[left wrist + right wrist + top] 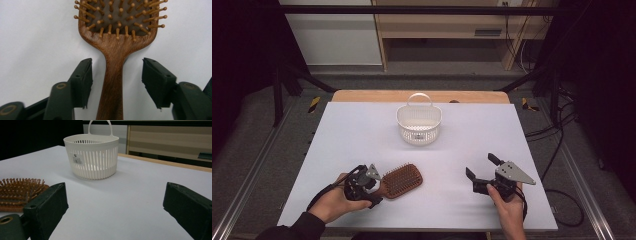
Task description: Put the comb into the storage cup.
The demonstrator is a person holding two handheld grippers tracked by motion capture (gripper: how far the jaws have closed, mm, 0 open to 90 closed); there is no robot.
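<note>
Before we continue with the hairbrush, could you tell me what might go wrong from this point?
1. The left tool straddles the hairbrush handle with gaps on both sides; a narrow handle gripped far from the heavy head may let the brush droop or twist when lifted.
2. The white basket looks small, so the brush may not fit lying flat, or could tip it.

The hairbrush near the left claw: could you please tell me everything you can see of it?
The hairbrush is a paddle brush that looks like dark brown wood, with a broad rounded-rectangular head, a dark pad of ball-tipped pins facing up, and a narrow handle. It lies flat on the white table, in front of the white basket. The handle sits between the jaws of the left claw, with gaps on both sides, so they do not press it.
</note>
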